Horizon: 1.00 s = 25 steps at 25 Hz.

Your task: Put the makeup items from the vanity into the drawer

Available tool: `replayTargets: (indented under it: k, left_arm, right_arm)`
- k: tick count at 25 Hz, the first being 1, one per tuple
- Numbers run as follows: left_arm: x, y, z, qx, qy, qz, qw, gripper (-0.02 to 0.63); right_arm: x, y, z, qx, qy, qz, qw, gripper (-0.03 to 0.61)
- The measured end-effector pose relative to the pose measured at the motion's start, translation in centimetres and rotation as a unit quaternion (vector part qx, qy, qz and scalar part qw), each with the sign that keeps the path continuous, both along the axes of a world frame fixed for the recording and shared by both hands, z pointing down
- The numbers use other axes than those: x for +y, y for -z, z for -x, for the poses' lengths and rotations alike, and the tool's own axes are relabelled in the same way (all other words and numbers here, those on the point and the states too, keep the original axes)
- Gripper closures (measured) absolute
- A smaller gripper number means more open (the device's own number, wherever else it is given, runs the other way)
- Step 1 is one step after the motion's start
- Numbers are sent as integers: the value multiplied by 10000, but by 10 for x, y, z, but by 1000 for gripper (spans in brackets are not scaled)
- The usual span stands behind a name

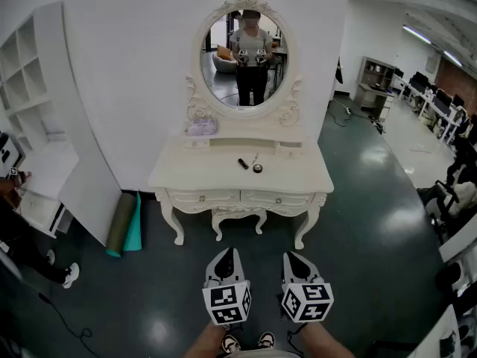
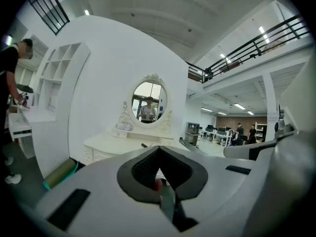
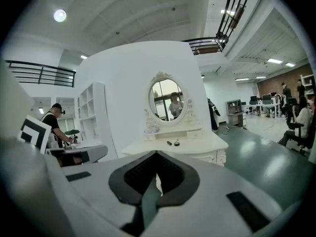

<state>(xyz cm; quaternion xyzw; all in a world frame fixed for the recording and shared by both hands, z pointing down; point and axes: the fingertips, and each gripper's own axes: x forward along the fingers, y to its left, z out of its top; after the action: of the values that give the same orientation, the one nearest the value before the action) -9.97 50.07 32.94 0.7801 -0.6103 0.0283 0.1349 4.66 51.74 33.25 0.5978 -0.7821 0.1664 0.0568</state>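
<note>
A white vanity [image 1: 298, 174] with an oval mirror [image 1: 246, 58] stands against the wall, some way ahead of me. On its top lie a small black tube [image 1: 243, 163] and a round compact [image 1: 257, 168]. A clear pouch [image 1: 201, 128] sits on the low shelf under the mirror. Both front drawers [image 1: 203, 198] are closed. My left gripper [image 1: 228, 253] and right gripper [image 1: 292, 256] hang side by side low in the head view, well short of the vanity, both shut and empty. In the right gripper view the tube [image 3: 169, 143] and compact [image 3: 177, 143] show beyond the shut gripper [image 3: 157, 152]. The left gripper [image 2: 159, 147] also points at the vanity [image 2: 106, 143].
Rolled green and teal mats [image 1: 124, 226] lean by a white partition left of the vanity. A white shelf unit [image 1: 30, 73] and a person [image 1: 15, 222] are at far left. Office desks and chairs [image 1: 447, 118] fill the right side. Dark glossy floor [image 1: 373, 200] lies between me and the vanity.
</note>
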Motion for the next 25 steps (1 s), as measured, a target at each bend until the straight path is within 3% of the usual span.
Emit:
replayTargets:
  k: [9,17,25]
  left_arm:
    - [4,-6,12,27,-33,31,10000,611]
    - [7,-4,36,-15,-150,-31,9999,611]
    - [4,-19,67,-8,-88,107,9999,611]
  right_arm:
    - [4,-3,10,54,-35,41,10000,561]
    - [7,0,27,-206,-259,-62,9994,561]
    - [9,-26,45,-202,-377,236,9988,561]
